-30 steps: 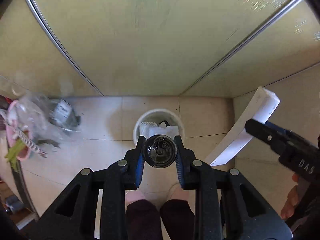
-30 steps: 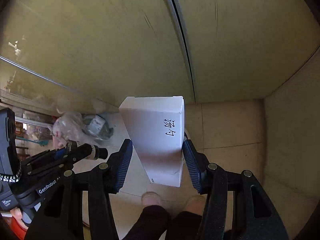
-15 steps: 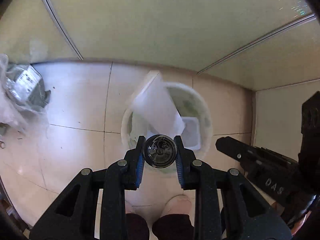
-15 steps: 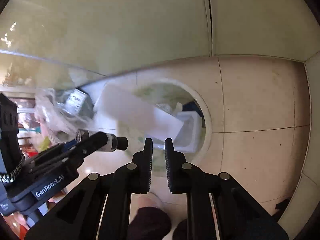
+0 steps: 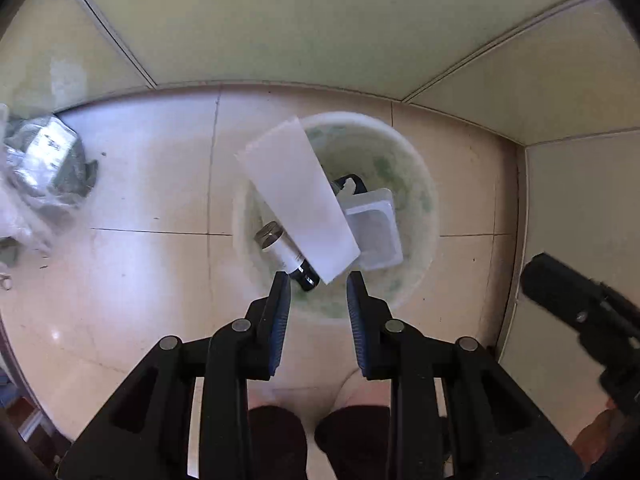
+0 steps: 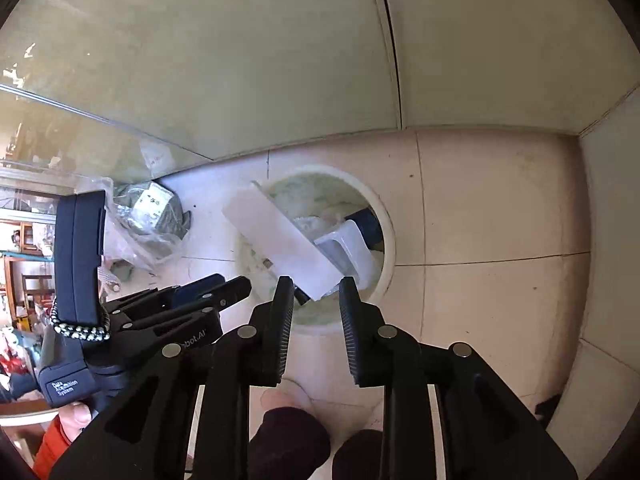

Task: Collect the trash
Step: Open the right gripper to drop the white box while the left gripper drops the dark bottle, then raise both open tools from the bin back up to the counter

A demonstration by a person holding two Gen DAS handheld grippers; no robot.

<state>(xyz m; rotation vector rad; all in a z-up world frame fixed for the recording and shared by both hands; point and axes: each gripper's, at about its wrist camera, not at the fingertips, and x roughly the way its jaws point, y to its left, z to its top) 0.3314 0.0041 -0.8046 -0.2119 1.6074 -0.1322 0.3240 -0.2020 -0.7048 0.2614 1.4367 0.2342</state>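
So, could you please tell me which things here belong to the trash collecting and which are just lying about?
Part of the job:
- white bin
- white box leaning in it
- small bottle
- clear plastic tray
- left gripper and right gripper, both open

Lying about:
- crumpled plastic bag on the tiled floor

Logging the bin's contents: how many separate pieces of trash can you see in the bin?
3 clearly: the white box leaning over the left rim, the bottle under it, and the clear tray to the right. A dark item behind may be a fourth; more may be hidden.
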